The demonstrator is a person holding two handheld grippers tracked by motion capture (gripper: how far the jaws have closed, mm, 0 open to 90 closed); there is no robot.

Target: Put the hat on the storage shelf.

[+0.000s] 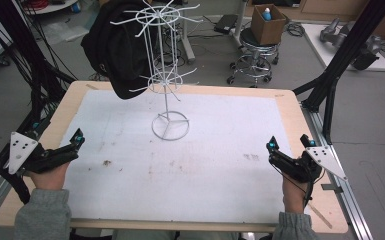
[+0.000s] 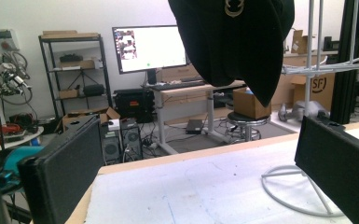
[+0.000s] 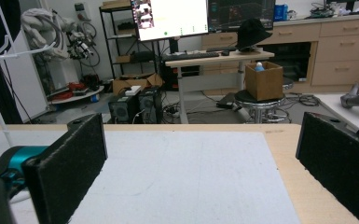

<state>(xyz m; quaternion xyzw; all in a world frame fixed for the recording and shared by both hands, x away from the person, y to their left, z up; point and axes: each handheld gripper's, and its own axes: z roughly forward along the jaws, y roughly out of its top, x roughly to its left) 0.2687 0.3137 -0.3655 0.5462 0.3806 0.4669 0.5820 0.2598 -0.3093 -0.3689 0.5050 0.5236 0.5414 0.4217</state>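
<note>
Nearest the camera in the high view, your two sleeved forearms come up from the bottom edge, one at each lower corner. Your left gripper point(image 1: 60, 150) sits at the lower left of the frame and your right gripper point(image 1: 289, 154) at the lower right, both low over the table point(image 1: 300, 120). In each gripper view the two black jaws stand wide apart with nothing between them.

One white wire rack point(image 1: 169, 75) stands upright in the upper middle of the frame, its ring base resting on the white mat point(image 1: 205, 160), well apart from both grippers. It has two tiers of radiating hooks.

One black garment point(image 1: 115, 45) hangs from the rack's left side, draping past the table's far edge. In the left gripper view it hangs at the top centre point(image 2: 233, 42), above and beyond the jaws, with a small metal ring or buckle showing, though I cannot tell which.
</note>
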